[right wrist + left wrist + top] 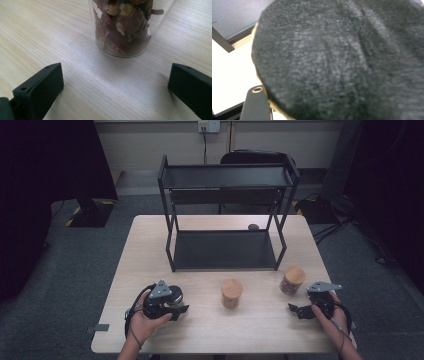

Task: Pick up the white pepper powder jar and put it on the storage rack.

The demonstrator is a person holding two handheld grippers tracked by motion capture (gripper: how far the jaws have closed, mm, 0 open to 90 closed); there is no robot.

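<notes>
A round container with a dark grey fuzzy top [174, 295] sits at the table's front left, and my left gripper [176, 303] is shut on it. In the left gripper view that top [337, 60] looms very close, with one black jaw at the lower left. A glass jar with a wooden lid [292, 280] holds red-brown dried pieces at the front right. My right gripper [300, 311] rests just in front of it, open. In the right gripper view the jar [122, 27] stands beyond my right gripper [115, 85], apart from both jaws. A second wooden-lidded jar [231, 293] stands mid-table.
A black two-tier metal rack [225, 175] stands on the far half of the light wooden table [150, 250]. A small dark object [253, 226] lies beside the rack's rear right leg. A chair back shows behind the table.
</notes>
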